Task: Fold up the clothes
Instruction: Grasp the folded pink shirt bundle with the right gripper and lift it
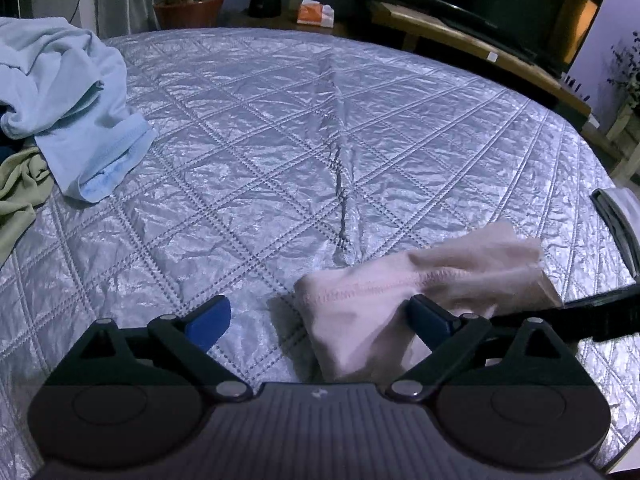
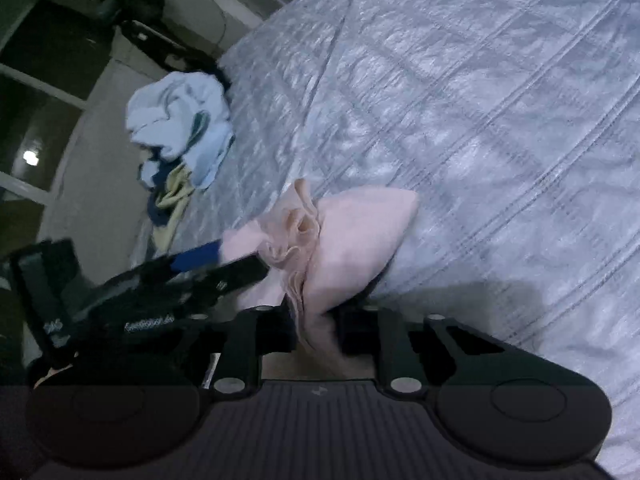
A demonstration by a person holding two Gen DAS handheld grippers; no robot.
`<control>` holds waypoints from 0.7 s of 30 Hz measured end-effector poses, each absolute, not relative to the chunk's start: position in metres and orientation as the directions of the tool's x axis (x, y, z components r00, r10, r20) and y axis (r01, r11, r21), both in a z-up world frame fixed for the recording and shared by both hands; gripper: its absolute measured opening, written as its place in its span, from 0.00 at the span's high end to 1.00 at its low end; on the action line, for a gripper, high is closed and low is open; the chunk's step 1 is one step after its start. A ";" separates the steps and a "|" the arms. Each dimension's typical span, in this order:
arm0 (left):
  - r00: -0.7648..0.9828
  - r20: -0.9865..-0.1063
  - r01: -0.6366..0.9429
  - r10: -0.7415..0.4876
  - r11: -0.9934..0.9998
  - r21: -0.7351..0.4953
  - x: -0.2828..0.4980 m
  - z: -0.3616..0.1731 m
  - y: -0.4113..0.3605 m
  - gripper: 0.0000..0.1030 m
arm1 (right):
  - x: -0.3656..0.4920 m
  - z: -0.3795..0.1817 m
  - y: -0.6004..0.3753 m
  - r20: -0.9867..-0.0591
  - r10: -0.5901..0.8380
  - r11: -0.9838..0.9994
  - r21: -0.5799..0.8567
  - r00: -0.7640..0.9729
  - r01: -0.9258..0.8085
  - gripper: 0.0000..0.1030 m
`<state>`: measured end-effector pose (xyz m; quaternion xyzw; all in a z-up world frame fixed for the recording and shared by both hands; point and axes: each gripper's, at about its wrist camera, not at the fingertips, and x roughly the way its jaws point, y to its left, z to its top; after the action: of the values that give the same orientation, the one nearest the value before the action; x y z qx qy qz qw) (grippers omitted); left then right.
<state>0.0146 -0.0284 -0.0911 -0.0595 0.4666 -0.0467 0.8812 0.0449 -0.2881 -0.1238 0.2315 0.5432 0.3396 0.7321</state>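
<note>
The right claw (image 2: 316, 320) is being kept closed on a bunched edge of the pink garment (image 2: 352, 240); in the right wrist view the gathered layers are being pinched between the two black fingers, and the rest of the cloth is hanging forward from them over the bed (image 2: 500, 120). The left claw (image 1: 320, 316) is being held wide apart, its blue fingertips (image 1: 210, 320) standing on either side of a free corner of the same garment (image 1: 360, 320); the corner is lying between them but is not being gripped, and whether the right-hand pad is touching the cloth cannot be told through the blur. The garment is being judged light, thin and fully limp: it is sagging into a pouch from the single pinch and is showing ruffled, stacked hems at the grip. A stitched seam (image 1: 360, 290) is being noted along its near edge; this hem is being judged the better place for the second hold, being thicker and less likely to slip out than a single layer. The quilted cover looks glossy, so some sliding is being expected once the cloth is laid down. Farther off, at the far left edge of the bed, a light blue garment (image 1: 72, 92) is lying crumpled over a green one (image 1: 20, 188), both untouched and well apart from the claws.
</note>
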 end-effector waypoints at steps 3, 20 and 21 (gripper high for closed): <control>0.558 -0.817 0.022 -0.147 0.987 -0.162 0.015 -0.090 -0.026 0.09 | 0.038 -0.124 -0.296 -0.600 0.764 0.643 0.739 0.237 -0.203 0.84; 0.657 -0.737 0.005 -0.156 0.979 -0.203 0.015 -0.060 -0.017 0.26 | 0.005 -0.103 -0.364 -0.333 0.753 0.393 0.919 0.568 0.018 0.85; 0.660 -0.735 0.009 -0.155 0.980 -0.198 0.015 -0.060 -0.019 0.26 | 0.002 -0.098 -0.377 -0.312 0.727 0.372 0.928 0.612 0.030 0.85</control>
<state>0.0146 -0.0188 -0.0596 -0.0890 0.4098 -0.0451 0.9067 0.0017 -0.3774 -0.0982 0.5084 0.3722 0.2352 0.7400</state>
